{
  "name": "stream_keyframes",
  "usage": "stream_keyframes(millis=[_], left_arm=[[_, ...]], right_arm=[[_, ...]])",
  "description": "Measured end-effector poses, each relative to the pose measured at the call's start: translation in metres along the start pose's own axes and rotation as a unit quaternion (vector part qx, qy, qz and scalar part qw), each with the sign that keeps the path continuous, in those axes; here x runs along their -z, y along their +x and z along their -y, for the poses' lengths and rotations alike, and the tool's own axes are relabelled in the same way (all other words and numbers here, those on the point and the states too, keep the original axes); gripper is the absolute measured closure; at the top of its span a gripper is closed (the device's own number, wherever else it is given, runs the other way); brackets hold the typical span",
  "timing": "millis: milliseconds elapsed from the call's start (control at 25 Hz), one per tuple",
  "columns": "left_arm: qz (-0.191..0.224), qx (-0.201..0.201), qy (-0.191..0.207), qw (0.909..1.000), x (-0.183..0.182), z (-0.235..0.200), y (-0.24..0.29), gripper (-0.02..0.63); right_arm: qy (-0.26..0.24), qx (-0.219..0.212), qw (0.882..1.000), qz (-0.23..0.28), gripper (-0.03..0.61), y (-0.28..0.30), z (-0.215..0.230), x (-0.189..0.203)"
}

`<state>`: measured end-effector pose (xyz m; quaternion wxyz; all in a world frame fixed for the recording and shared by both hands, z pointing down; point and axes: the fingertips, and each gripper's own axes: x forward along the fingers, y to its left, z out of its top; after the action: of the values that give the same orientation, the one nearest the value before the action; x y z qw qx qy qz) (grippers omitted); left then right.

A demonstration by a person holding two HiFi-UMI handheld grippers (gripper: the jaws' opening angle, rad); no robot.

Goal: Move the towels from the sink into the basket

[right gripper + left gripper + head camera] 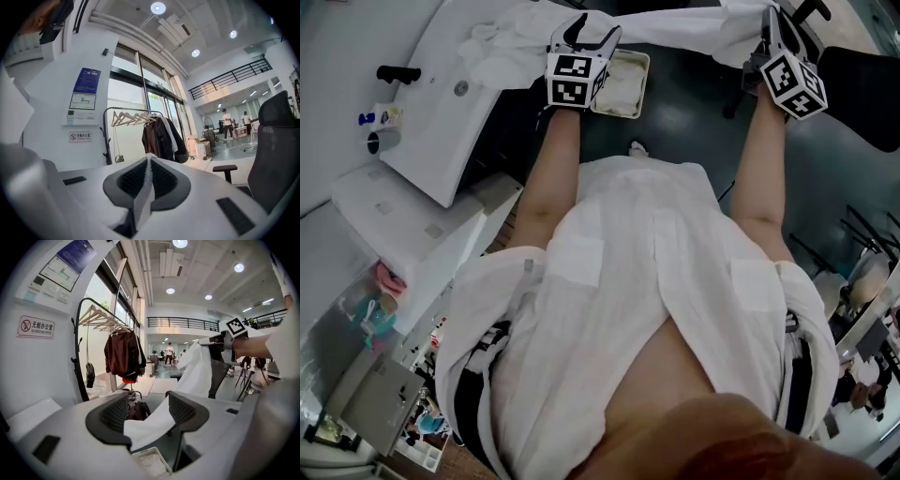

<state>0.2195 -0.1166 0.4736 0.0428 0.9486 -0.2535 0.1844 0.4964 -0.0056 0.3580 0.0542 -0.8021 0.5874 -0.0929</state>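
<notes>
The basket (pixel 643 86) sits on the floor between the two grippers and holds crumpled white towels; in the left gripper view it shows just below the jaws. A second towel (pixel 499 42) lies bunched at the far end of the sink (pixel 431 141).

A stretched towel (pixel 680 26) hangs in the air above the basket, spanning from one gripper to the other. The right gripper (pixel 147 178) is clenched on a thin edge of it. The left gripper (pixel 147 413) has its jaws apart, and a corner of the towel lies loose in the gap between them.

A wall sign (pixel 36 326) has a no-smoking mark, the words 无烟办公室 and "NO SMOKING OFFICE" beneath. The print on a blue poster (pixel 84 89) above it is too small to read.
</notes>
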Motion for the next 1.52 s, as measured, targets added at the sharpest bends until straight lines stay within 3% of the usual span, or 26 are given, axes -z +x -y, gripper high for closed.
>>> stream_keyframes(millis=[280, 600, 680, 840, 1000, 1280, 1520], left_arm=[[0.002, 0.006, 0.003, 1.0000, -0.005, 0.010, 0.006, 0.347], [0.012, -0.015, -0.013, 0.9997, -0.003, -0.007, -0.004, 0.351], [0.019, -0.025, -0.021, 0.9993, -0.003, -0.015, -0.011, 0.393], [0.032, -0.049, -0.028, 0.9979, -0.005, -0.033, -0.026, 0.538], [0.031, -0.068, -0.025, 0.9969, 0.000, -0.046, -0.036, 0.581], [0.028, -0.068, -0.030, 0.9968, 0.006, -0.053, -0.046, 0.581], [0.033, -0.080, -0.035, 0.9957, 0.007, -0.064, -0.063, 0.581]], right_arm=[[0.004, 0.012, 1.000, -0.008, 0.540, -0.014, 0.023, 0.006], [-0.010, 0.000, 0.997, -0.080, 0.540, -0.012, 0.009, 0.065], [-0.009, 0.000, 0.996, -0.085, 0.540, -0.014, 0.007, 0.070], [0.004, 0.001, 0.997, -0.077, 0.540, -0.020, 0.006, 0.069], [0.010, -0.003, 0.997, -0.079, 0.540, -0.024, 0.000, 0.073], [0.024, -0.043, 0.991, -0.122, 0.540, -0.015, -0.037, 0.112], [0.034, -0.108, 0.981, -0.160, 0.539, 0.006, -0.097, 0.146]])
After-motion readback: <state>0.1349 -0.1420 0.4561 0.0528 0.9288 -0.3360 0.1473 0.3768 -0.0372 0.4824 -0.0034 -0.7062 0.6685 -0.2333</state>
